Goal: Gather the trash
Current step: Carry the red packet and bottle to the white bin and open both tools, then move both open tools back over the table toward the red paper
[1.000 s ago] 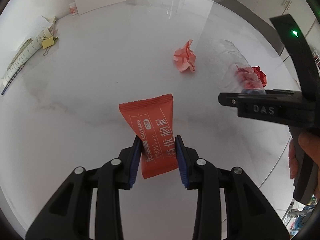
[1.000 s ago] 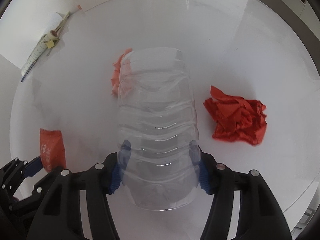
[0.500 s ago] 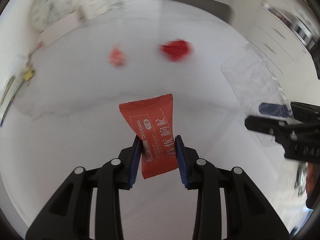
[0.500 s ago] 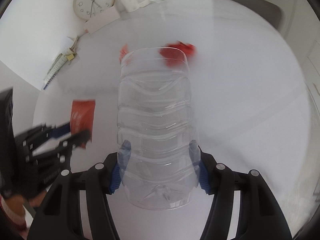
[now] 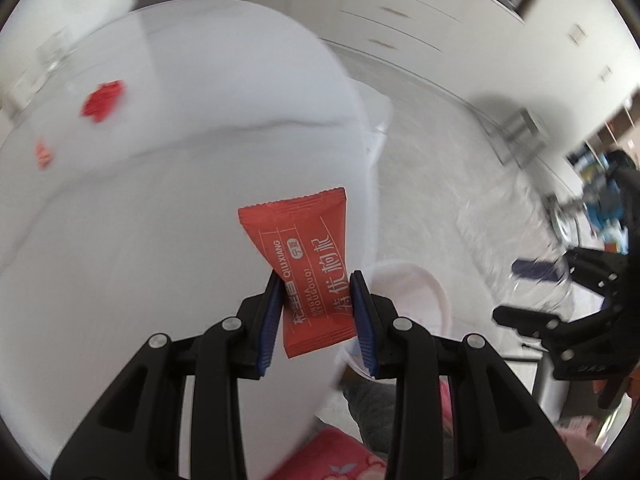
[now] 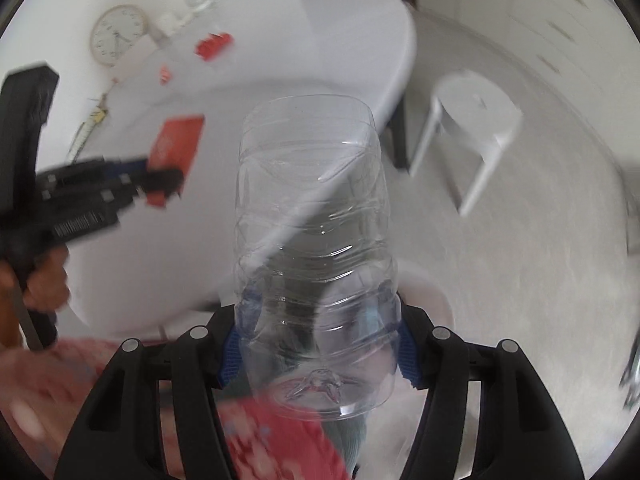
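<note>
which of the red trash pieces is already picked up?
The red snack wrapper, clamped in the left hand-held gripper. The red paper wad and the smaller pink wad lie on the white table.

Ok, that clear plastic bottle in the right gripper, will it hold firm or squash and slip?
The clear bottle looks empty, so probably very light. Its thin ribbed walls will likely flex where the right gripper clamps near its base; more squeeze may crumple it. Smooth plastic and a round body suggest it could slip or twist in the pads.
</note>
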The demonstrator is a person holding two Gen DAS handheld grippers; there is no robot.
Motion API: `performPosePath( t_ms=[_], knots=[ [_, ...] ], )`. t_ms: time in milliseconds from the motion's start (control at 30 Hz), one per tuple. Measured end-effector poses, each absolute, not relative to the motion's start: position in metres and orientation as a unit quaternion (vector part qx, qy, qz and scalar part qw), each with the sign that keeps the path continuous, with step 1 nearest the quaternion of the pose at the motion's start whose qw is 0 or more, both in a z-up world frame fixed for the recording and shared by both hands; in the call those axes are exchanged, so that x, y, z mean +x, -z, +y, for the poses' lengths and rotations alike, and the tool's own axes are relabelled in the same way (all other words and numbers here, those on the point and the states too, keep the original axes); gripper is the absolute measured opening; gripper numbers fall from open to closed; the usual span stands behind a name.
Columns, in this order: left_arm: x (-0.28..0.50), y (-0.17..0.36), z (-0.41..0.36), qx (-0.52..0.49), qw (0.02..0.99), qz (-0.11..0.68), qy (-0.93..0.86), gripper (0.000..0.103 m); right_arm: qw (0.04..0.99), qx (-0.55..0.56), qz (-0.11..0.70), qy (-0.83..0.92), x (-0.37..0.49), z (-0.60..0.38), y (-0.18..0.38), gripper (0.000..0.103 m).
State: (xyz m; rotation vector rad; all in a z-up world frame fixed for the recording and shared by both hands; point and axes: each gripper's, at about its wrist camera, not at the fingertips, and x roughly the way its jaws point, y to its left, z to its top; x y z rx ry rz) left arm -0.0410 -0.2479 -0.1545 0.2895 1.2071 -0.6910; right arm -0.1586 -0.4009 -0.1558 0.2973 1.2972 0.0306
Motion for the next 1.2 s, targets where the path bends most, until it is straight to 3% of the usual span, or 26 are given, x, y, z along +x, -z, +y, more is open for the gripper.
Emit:
performPosePath(
  t_ms=[233, 267, 300, 333, 467, 800, 833, 900, 967, 1033, 1200],
  knots=[
    [-0.072, 0.161, -0.284, 0.164, 0.74, 0.562, 0.33, 0.034, 0.764, 0.133, 0.631, -0.012, -0.193, -0.415, 0.217, 0.062],
    [-0.076, 0.163, -0.288, 0.168, 0.738, 0.565, 0.329, 0.034, 0.76, 0.131, 0.636, -0.015, -0.194, -0.417, 0.227, 0.066],
    [-0.08, 0.165, -0.29, 0.171, 0.736, 0.567, 0.329, 0.034, 0.75, 0.124, 0.649, -0.015, -0.19, -0.415, 0.24, 0.086],
    [-0.083, 0.168, -0.293, 0.174, 0.733, 0.57, 0.328, 0.034, 0.746, 0.119, 0.655, -0.012, -0.189, -0.415, 0.252, 0.1],
    [-0.093, 0.176, -0.305, 0.187, 0.723, 0.578, 0.329, 0.034, 0.731, 0.152, 0.665, -0.006, -0.202, -0.434, 0.269, 0.101],
    [-0.127, 0.207, -0.349, 0.224, 0.679, 0.597, 0.363, 0.034, 0.757, 0.174, 0.627, 0.057, -0.242, -0.497, 0.225, 0.101],
    [-0.131, 0.212, -0.355, 0.229, 0.673, 0.601, 0.365, 0.036, 0.76, 0.171, 0.624, 0.059, -0.244, -0.501, 0.221, 0.101],
    [-0.136, 0.222, -0.364, 0.23, 0.661, 0.614, 0.365, 0.054, 0.765, 0.168, 0.619, 0.06, -0.247, -0.508, 0.216, 0.101],
    [-0.141, 0.23, -0.367, 0.243, 0.644, 0.627, 0.364, 0.085, 0.767, 0.166, 0.617, 0.06, -0.249, -0.514, 0.214, 0.101],
    [-0.149, 0.238, -0.375, 0.26, 0.64, 0.631, 0.354, 0.091, 0.768, 0.164, 0.617, 0.059, -0.249, -0.52, 0.216, 0.101],
    [-0.155, 0.236, -0.38, 0.274, 0.647, 0.624, 0.342, 0.092, 0.769, 0.161, 0.616, 0.055, -0.248, -0.526, 0.215, 0.101]
  ],
)
